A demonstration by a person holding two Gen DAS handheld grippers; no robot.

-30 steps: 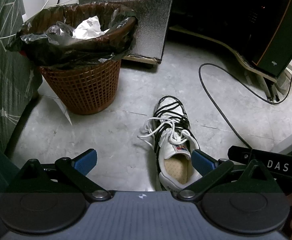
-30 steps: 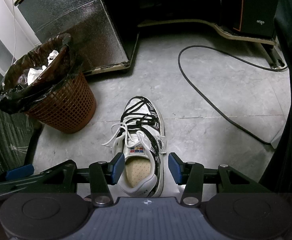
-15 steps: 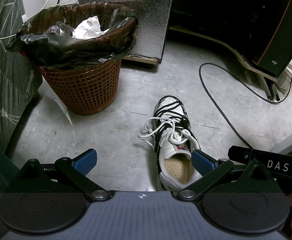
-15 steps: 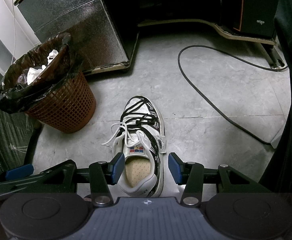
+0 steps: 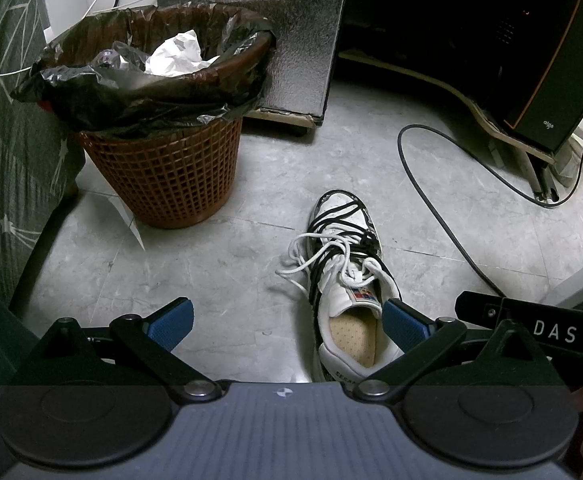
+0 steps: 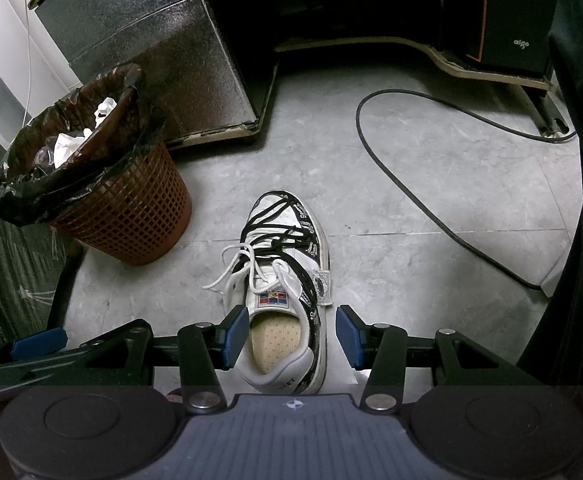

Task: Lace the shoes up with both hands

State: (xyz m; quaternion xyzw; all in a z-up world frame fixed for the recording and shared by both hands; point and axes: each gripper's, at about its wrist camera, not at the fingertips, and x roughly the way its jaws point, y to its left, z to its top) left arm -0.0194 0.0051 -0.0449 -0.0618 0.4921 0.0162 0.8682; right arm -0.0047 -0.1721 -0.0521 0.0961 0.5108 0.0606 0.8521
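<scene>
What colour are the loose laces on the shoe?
White laces, over black cord crisscrossing the shoe; clearest in the right wrist view.

Each handheld gripper is the same build: the left gripper (image 5: 287,322) and the right gripper (image 6: 291,334) have black linkage arms pinned with silver screws, blue ribbed pads (image 5: 170,320) on the fingertips, two round black discs, and a grey ridged body between them. White letters "DAS" mark the right gripper's black side, seen from the left camera.
</scene>
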